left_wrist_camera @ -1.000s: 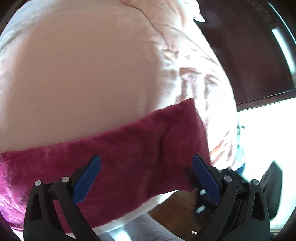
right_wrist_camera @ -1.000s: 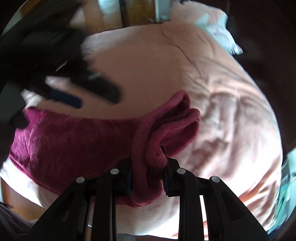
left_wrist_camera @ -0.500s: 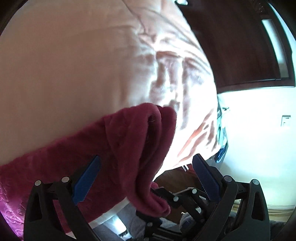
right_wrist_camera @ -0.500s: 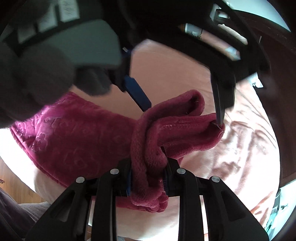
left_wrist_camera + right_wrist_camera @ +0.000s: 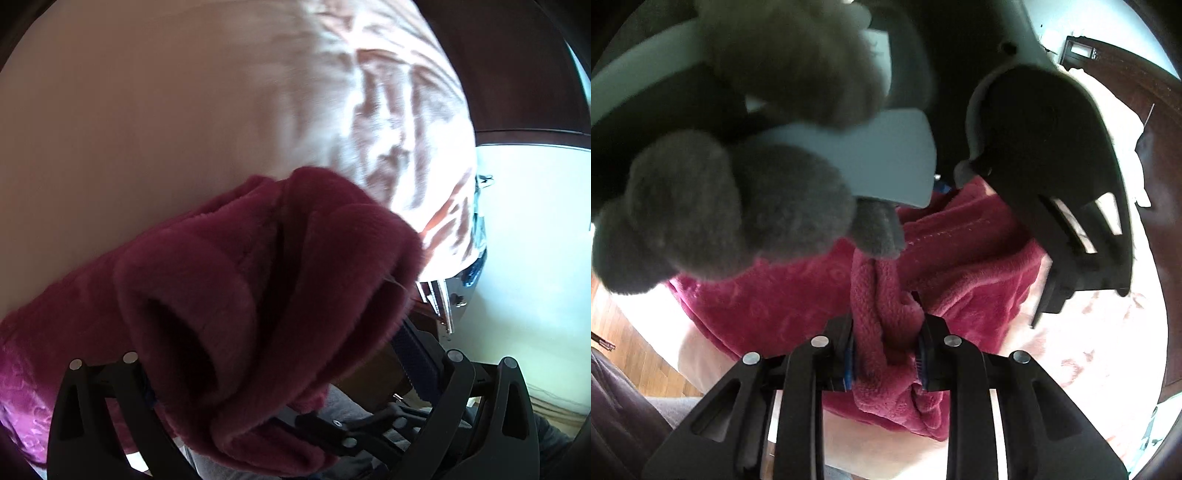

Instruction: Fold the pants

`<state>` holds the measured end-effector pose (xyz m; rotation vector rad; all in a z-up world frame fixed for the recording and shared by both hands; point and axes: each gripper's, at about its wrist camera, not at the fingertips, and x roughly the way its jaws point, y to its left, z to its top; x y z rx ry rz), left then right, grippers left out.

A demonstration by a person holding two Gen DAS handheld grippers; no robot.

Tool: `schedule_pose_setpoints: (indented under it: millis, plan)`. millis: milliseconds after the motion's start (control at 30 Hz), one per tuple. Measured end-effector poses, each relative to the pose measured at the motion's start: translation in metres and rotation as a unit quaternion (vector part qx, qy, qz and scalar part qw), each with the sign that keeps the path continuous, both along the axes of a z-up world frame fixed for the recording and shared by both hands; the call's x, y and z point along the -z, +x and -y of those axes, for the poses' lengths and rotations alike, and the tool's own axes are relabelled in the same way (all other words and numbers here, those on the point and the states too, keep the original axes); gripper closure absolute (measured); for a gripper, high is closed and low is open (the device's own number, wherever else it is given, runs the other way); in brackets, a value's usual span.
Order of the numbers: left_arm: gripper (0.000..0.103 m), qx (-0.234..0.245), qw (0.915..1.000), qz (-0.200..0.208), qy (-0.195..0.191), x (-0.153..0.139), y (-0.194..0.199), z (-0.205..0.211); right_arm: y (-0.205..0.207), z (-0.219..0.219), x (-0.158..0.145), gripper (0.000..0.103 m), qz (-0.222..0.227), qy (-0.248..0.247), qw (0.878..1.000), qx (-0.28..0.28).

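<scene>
Between the right hand-held gripper [image 5: 885, 356] fingers bunch the pants [image 5: 960, 266].

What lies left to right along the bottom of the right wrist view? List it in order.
Brown wooden floor → left black plastic finger → bunched crimson fleece pants → right black plastic finger → pale pink bed cover.

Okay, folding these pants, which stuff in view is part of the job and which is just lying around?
Part of the job:
- red pants
- right tongs, shut on a bunched fold
- left tongs, open around the fabric
- pink bedspread underneath

Just lying about:
- wooden floor
- dark wooden furniture
</scene>
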<state>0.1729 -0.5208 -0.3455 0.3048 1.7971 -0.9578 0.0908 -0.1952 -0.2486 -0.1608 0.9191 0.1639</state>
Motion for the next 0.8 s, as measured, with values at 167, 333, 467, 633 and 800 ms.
schedule_pose_setpoints:
  millis: [167, 333, 467, 633, 800]
  plan:
    - [0.055, -0.045, 0.9989, -0.009, 0.004, 0.008, 0.015, -0.045, -0.001, -0.033, -0.003, 0.078, -0.005, -0.006, 1.000, 0.005]
    - [0.081, -0.086, 0.9959, -0.010, -0.024, 0.001, 0.028, -0.102, -0.007, -0.062, -0.014, 0.075, -0.007, 0.000, 1.000, -0.005]
    - [0.083, -0.118, 0.9909, -0.002, -0.065, -0.017, 0.030, -0.155, -0.008, -0.072, -0.032, 0.061, -0.028, 0.078, 0.996, -0.011]
    - [0.084, -0.158, 0.9830, 0.007, -0.094, -0.034, 0.033, -0.228, -0.017, -0.073, -0.054, 0.052, -0.052, 0.175, 0.983, -0.026]
    - [0.084, -0.180, 0.9794, 0.027, -0.087, -0.037, 0.037, -0.296, -0.021, -0.077, -0.062, 0.051, -0.068, 0.204, 0.977, -0.010]
